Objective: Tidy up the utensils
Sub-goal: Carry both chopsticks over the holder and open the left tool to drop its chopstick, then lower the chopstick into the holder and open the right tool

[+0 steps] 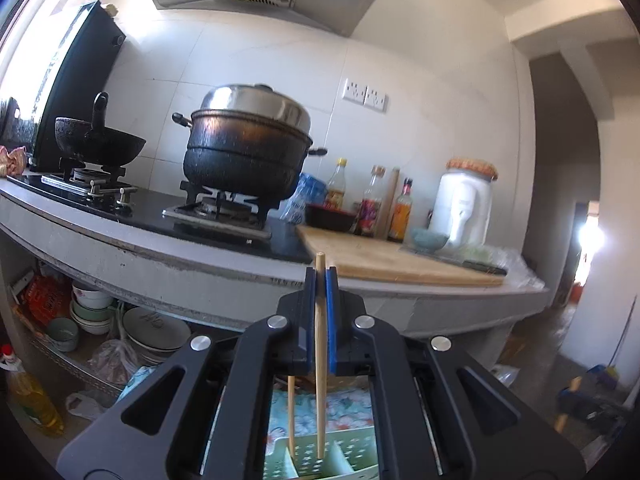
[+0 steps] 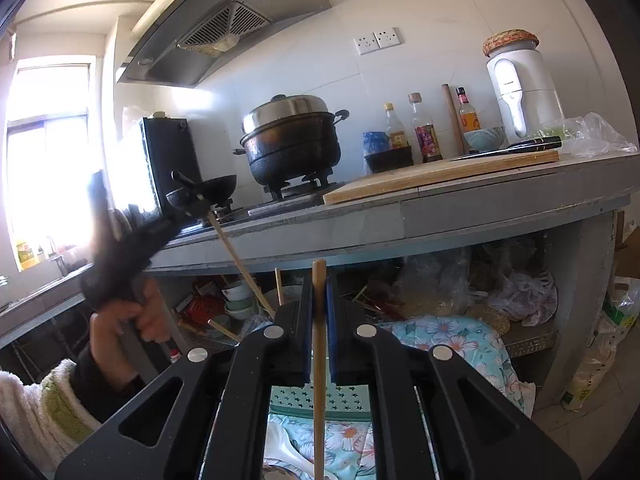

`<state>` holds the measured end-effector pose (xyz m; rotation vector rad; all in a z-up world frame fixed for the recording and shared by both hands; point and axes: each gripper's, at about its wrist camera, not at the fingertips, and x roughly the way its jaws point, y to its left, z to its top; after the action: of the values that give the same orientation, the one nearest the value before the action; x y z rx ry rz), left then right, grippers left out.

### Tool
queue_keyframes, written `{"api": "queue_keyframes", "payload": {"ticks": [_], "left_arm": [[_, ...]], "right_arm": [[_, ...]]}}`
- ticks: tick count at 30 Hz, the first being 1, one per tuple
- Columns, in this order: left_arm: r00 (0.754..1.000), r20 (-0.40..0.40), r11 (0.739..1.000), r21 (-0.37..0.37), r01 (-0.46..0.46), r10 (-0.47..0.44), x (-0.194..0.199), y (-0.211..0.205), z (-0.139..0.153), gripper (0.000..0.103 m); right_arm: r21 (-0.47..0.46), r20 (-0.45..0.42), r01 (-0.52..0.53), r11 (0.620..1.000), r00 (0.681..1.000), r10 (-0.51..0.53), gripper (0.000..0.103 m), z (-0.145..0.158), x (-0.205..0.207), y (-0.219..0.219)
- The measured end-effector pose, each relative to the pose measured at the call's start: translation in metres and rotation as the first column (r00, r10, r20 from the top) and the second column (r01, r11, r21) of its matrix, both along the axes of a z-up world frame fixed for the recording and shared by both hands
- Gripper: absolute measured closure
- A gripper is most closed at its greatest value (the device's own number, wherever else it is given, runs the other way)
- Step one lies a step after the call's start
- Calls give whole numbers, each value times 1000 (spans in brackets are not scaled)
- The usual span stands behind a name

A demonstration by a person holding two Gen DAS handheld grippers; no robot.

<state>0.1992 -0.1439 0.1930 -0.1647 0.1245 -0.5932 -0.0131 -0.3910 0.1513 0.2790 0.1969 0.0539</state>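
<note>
Grey counter [image 2: 480, 208], cutting board [image 2: 420, 178], gas hob [image 1: 168, 208]

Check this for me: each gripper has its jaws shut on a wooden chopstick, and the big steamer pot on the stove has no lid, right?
Not quite. The steamer pot has its steel lid on, as the left wrist view shows. Otherwise correct: the left gripper and right gripper each hold a chopstick.

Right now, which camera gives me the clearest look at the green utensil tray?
The left wrist view: the green utensil tray shows its dividers below the hand-held gripper, with chopstick tips reaching into it. The right wrist view shows only a star-punched wall of it behind the gripper.
</note>
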Motion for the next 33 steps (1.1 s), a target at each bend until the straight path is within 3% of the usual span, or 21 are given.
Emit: {"api": "queue_keyframes", "payload": {"ticks": [5, 8, 10, 15, 21, 25, 33], "left_arm": [[999, -52, 998, 64, 3, 0, 14, -23, -24, 99], [993, -110, 998, 45, 53, -47, 16, -27, -31, 95], [990, -122, 997, 19, 79, -76, 14, -26, -32, 77], [989, -92, 993, -16, 114, -115, -4, -18, -19, 54], [987, -85, 988, -76, 132, -138, -32, 16, -1, 34], [988, -96, 991, -69, 118, -124, -51, 47, -4, 26], [975, -197, 995, -4, 101, -100, -78, 109, -62, 16]], "right_arm": [[-4, -7, -8, 1000, 1000, 8, 97, -2, 2, -3], [-5, -12, -10, 1000, 1000, 10, 97, -3, 2, -4], [-5, -17, -11, 1000, 1000, 11, 97, -3, 2, -5], [1, -22, -10, 1000, 1000, 10, 97, -1, 5, -6], [26, 23, -6, 1000, 1000, 5, 97, 16, 11, -5], [35, 80, 8, 999, 997, -10, 97, 37, 21, -2], [78, 148, 58, 995, 987, -69, 97, 67, 83, 5]]}}
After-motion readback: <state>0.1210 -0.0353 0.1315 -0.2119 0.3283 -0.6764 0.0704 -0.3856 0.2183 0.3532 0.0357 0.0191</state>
